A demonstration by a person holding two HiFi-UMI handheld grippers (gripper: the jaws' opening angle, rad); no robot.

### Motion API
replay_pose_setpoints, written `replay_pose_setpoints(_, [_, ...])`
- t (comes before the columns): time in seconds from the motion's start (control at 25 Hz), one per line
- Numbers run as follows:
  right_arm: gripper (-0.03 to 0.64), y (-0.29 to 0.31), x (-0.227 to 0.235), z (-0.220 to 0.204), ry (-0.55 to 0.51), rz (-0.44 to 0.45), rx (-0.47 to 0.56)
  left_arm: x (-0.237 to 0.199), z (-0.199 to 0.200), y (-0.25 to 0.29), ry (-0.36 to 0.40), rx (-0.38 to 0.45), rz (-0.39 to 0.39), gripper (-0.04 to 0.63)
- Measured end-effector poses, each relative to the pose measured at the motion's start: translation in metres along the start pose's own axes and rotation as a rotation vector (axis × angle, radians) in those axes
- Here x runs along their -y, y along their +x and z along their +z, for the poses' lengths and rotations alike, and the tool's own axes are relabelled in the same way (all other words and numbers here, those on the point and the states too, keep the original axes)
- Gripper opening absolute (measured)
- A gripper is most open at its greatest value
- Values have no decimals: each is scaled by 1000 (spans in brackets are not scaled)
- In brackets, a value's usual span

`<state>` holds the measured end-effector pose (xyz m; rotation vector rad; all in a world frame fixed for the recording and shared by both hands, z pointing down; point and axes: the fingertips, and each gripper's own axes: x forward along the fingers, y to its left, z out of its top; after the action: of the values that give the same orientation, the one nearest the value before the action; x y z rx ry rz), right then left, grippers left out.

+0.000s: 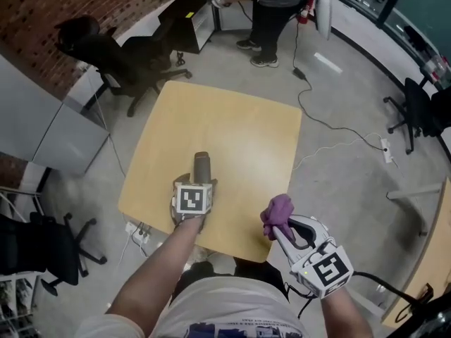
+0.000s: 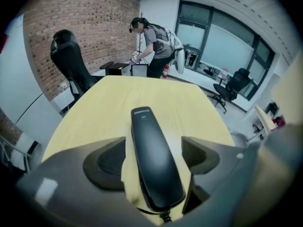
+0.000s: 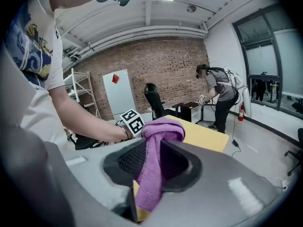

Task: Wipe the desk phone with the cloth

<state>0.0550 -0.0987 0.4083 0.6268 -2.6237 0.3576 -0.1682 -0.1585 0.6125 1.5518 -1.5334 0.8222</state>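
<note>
A black phone handset (image 1: 202, 165) lies flat on the light wooden table (image 1: 236, 129), close to its near edge. My left gripper (image 1: 201, 182) straddles the handset (image 2: 154, 167) with its jaws wide; both pads (image 2: 110, 161) stand clear of the handset's sides. Its cord end points back at the camera. No phone base shows in any view. My right gripper (image 1: 280, 224) hovers at the table's near right corner, shut on a bunched purple cloth (image 1: 279, 210). In the right gripper view the cloth (image 3: 154, 174) hangs pinched between the jaws and bulges above them.
A person (image 1: 271, 5) stands beyond the table at a dark cabinet (image 1: 189, 20). Black office chairs (image 1: 120, 58) stand at the far left, another at the right (image 1: 416, 111). Cables (image 1: 331, 129) run across the grey floor right of the table.
</note>
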Motion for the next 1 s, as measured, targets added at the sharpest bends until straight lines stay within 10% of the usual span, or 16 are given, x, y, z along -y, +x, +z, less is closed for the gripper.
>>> replay_pose_setpoints(0.4, [95,3,32,-13,71,35,-3,-24,-20,30,-3,-161,132,340])
replay_pose_setpoints(1.0, [95,3,36,-21,81,15,-1,5,-19,19,-195,-13,-257,293])
